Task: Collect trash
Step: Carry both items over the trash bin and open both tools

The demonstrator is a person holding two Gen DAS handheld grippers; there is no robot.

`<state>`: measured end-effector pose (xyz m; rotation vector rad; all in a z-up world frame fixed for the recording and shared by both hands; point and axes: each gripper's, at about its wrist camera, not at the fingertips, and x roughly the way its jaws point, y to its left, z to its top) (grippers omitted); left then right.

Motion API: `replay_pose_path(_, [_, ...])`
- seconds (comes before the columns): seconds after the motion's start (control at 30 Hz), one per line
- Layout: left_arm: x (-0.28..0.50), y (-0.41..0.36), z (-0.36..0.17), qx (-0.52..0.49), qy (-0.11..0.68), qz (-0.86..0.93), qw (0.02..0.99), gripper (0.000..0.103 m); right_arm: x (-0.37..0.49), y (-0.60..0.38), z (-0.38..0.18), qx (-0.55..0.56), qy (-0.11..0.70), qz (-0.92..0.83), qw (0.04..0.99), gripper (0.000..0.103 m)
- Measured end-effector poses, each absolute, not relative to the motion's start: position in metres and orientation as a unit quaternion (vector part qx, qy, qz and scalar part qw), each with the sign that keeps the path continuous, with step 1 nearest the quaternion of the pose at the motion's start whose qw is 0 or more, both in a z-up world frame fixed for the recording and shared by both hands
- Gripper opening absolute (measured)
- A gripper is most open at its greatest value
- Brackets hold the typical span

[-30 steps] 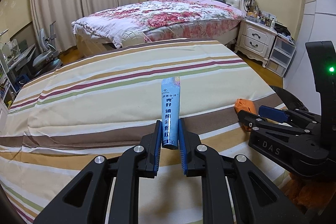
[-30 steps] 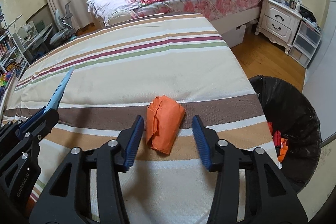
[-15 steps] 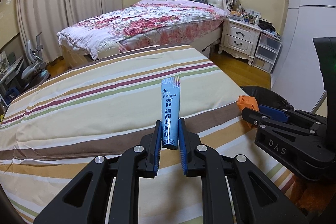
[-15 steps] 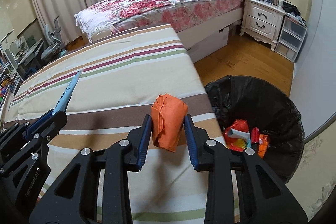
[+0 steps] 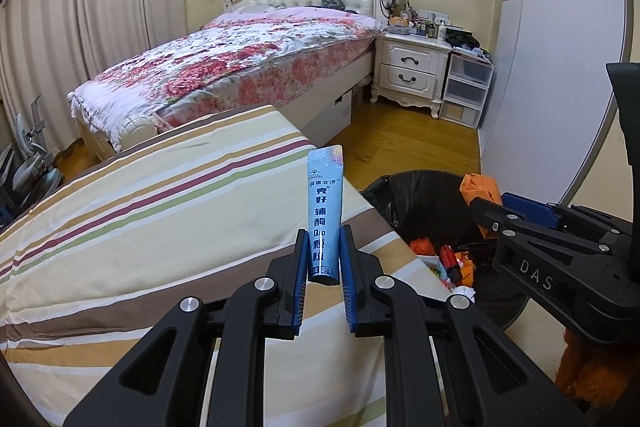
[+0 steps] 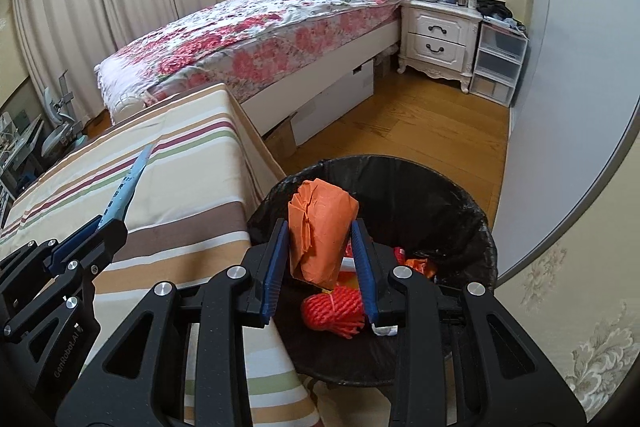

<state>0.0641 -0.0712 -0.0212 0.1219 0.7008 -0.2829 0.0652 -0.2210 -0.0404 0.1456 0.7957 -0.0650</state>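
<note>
The right gripper (image 6: 320,259) has its jaws pressed in on a crumpled orange paper wad (image 6: 320,231), which hangs over the open mouth of the black-lined trash bin (image 6: 460,211); it looks light and soft, squashing a little between the pads, so a grip across its middle should do and it will likely drop free once let go. The left gripper (image 5: 323,261) is clamped narrow on the lower end of a thin blue sachet (image 5: 324,211), held upright over the edge of the striped bedspread (image 5: 160,211) near the bin; it seems light, floppy and rather slick, best pinched flat near one end.
</note>
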Motion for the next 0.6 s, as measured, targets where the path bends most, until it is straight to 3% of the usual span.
replay_pose_path(0.6, [0.093, -0.132, -0.031, 0.089, 0.349, -0.168, 0.918, 0.017, 0.068, -0.274, -0.049, 0.093, 0.382, -0.078, 0.916, 0.033])
